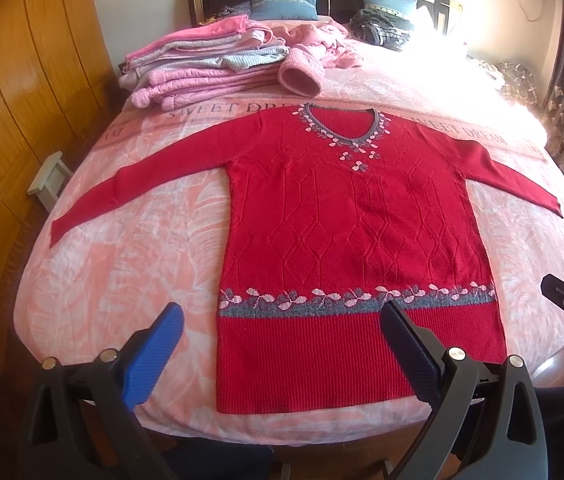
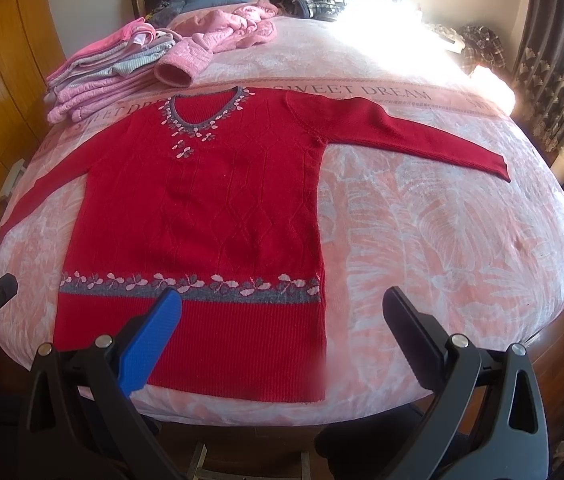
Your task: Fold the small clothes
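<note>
A red sweater (image 1: 357, 236) lies flat and face up on the bed (image 1: 122, 264), neck toward the headboard, hem toward the near edge of the mattress. Both sleeves are spread out sideways: the left sleeve (image 1: 138, 188) runs down toward the left side of the bed and its cuff ends just short of that edge, while the right sleeve (image 2: 409, 132) reaches across open bedspread and stops well inside the right edge. The hem (image 1: 321, 396) sits just back from the foot of the bed, leaving a thin strip of pink cover in front of it.

The left gripper (image 1: 278, 344) hangs above the lower left part of the sweater with its jaws spread wide and nothing between them; the blue finger (image 1: 154, 356) is over bare cover beside the sweater's left side, the dark finger (image 1: 413, 356) over the ribbed band. The right gripper (image 2: 278, 336) is likewise wide open and empty, its blue finger (image 2: 150, 344) over the ribbed band and its dark finger (image 2: 413, 340) over bare bedspread to the right of the sweater.

To the right of the sweater the bed is open, a broad stretch of leaf-patterned cover. Behind the neckline, on the left, sits a stack of folded clothes (image 1: 194, 68), with a pink padded sleeve (image 1: 301, 72) just beyond the collar and a loose heap of pink clothing (image 2: 242, 24) farther back. A wooden wardrobe (image 1: 14, 120) stands close along the left side
</note>
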`<state>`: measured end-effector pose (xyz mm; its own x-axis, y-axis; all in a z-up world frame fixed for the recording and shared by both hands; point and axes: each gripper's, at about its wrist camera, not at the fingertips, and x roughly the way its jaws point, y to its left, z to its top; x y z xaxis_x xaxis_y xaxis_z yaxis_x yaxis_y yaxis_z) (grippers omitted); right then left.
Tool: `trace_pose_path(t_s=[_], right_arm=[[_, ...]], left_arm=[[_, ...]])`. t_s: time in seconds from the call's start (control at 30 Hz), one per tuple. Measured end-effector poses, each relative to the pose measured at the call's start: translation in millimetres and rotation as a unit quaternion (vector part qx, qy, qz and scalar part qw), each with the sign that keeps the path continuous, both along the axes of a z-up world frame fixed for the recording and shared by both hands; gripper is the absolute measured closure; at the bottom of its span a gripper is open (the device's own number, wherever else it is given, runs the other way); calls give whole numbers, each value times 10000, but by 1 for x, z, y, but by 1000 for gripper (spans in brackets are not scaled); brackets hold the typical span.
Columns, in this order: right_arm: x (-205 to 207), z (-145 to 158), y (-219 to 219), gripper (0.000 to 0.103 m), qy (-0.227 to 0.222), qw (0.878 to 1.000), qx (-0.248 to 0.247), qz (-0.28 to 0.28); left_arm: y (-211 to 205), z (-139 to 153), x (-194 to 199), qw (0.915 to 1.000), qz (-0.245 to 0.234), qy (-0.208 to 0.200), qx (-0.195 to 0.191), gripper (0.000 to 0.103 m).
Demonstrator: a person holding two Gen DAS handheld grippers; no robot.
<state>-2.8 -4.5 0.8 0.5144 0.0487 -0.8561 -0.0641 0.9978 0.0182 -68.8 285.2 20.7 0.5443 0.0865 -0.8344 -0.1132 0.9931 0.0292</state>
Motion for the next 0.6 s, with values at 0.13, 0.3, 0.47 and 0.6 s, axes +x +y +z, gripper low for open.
trace_pose_path(t_s=[0.13,0.3,0.47,0.6], right_arm=[[0,0,-1,3,-12,10000,12,-4],[0,1,-2,3,-35,10000,30,-25],[-1,1,-3,3,-51,10000,37,-26],[-1,1,-3,3,-49,10000,40,-32]], left_arm=[[-1,0,0,10000,-4,-2,2,4],[0,0,0,10000,0,-5,-2,4],[0,1,-1,10000,3,-14,-3,4],[-1,3,-1,10000,8,-34,-9,4]])
